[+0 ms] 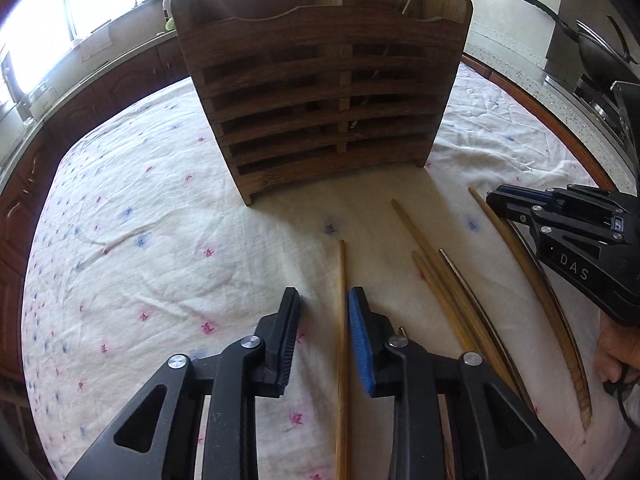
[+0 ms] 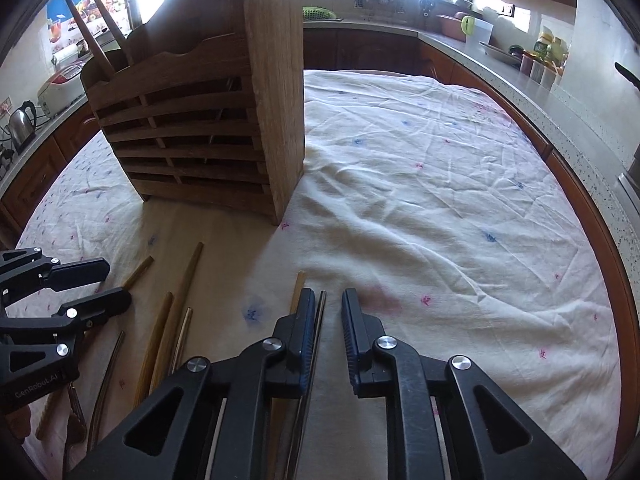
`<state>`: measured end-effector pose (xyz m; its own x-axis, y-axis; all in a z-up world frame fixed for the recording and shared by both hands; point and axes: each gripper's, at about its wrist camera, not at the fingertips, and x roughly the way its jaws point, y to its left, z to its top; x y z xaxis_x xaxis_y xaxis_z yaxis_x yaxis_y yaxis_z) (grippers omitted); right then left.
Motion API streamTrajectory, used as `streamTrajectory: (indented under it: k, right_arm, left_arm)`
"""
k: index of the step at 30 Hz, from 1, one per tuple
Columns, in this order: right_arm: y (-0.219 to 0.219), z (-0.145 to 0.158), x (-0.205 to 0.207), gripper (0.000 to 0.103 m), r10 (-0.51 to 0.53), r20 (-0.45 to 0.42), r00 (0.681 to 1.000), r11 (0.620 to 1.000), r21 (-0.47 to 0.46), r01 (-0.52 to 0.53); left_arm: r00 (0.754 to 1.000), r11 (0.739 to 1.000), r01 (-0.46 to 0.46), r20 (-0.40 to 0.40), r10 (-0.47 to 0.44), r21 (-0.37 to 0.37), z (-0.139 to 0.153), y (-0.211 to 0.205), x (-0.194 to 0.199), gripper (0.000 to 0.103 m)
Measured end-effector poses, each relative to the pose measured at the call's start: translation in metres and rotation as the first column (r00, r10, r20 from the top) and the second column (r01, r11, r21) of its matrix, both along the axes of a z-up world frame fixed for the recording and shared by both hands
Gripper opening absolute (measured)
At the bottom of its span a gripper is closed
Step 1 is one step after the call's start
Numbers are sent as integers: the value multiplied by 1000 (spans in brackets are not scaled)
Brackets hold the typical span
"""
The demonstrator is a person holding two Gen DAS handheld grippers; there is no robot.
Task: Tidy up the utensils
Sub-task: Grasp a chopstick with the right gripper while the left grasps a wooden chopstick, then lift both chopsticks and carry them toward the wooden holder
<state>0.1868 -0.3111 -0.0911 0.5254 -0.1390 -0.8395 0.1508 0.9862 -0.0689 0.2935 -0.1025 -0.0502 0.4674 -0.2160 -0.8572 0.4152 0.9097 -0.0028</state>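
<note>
The left gripper [image 1: 324, 300] hangs low over the tablecloth [image 1: 140, 240] with its jaws spread apart; a single wooden chopstick [image 1: 342, 320] lies in the gap between them, close beside the blue-padded finger, though contact cannot be judged; the right gripper [image 2: 325, 300] is likewise released, its jaws parted above a dark chopstick [image 2: 320, 312] and a pale wooden one [image 2: 299, 284] that run under its left finger; more chopsticks [image 1: 440, 272] lie loose on the cloth between the two grippers, pointing roughly toward the wooden utensil holder [image 1: 320, 100]; the holder stands upright on the cloth just beyond the chopstick tips, with a few handles sticking up from its compartments; kitchen counters [image 2: 520, 76] curve around the table.
</note>
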Motion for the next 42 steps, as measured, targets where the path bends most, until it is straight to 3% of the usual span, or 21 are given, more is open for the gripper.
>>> streamTrajectory:
  k: [2,9,15,21,30,36,42]
  right_arm:
    - [0,0,-3,8,1,2,1000,1000,6,-1]
    - [-2,3,-11,6,-14,-7,1000,999,51,14]
    - [0,1,-11,6,-17,5,1000,999,49,16]
    - [-6,10,-19,4,-40,23,999,990,138,36]
    - [1,91,-62,4,-38,212,977,972,233,-12]
    - [3,147,-89,4,-36,337,941,969,242,-50]
    - [4,191,-101,4,-35,444,895,970,232,-78]
  left_arm:
    - [1000,1000,0,-4,0,0,0,5,0,13]
    - [999,1000,-29,-20,29,5,-2,6,5,12]
    - [999,999,-38,-9,38,7,-5,0,2,5]
    - [998,996,-65,12,66,-65,18,18,-14,4]
    - [985,962,-94,118,128,-257,90,81,-63,4]
    - [967,919,-110,172,187,-380,134,127,-99,4]
    - [946,893,-103,234,224,-437,166,151,-123,4]
